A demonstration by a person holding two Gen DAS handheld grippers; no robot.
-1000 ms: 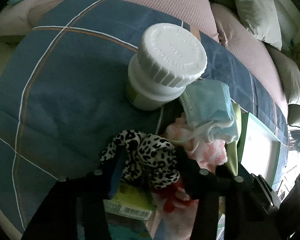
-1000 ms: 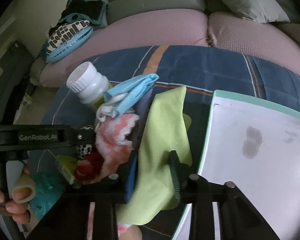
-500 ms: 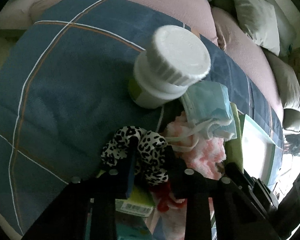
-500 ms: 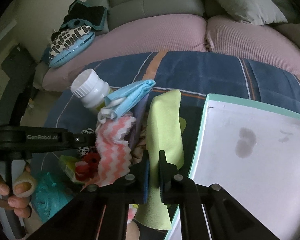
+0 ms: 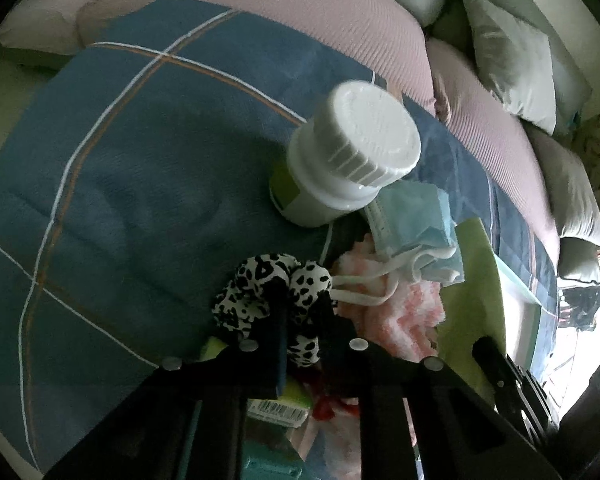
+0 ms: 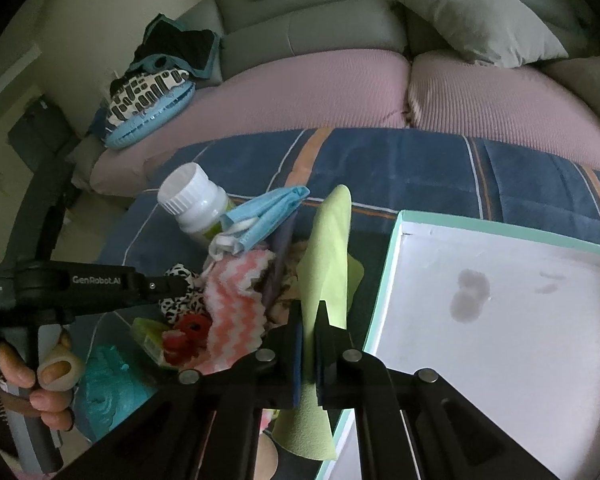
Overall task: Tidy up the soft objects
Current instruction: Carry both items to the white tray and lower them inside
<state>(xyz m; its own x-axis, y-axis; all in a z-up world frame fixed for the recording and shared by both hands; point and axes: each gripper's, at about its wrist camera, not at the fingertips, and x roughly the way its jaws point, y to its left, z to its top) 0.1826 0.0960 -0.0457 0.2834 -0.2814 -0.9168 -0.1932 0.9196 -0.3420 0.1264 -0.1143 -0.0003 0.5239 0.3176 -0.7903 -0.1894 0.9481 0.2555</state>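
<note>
Through the left wrist view, our left gripper (image 5: 300, 308) has its fingers clamped on the leopard-print scrunchie (image 5: 260, 288), near the white-capped bottle (image 5: 340, 168) on the blue plaid blanket (image 5: 120, 180). Through the right wrist view, our right gripper (image 6: 309, 320) pinches the lime-green cloth (image 6: 326, 256), just left of the white tray (image 6: 500, 340), with the blue face mask (image 6: 268, 216) farther left.

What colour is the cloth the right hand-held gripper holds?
Light green cloth; the right wrist view shows it best.
</note>
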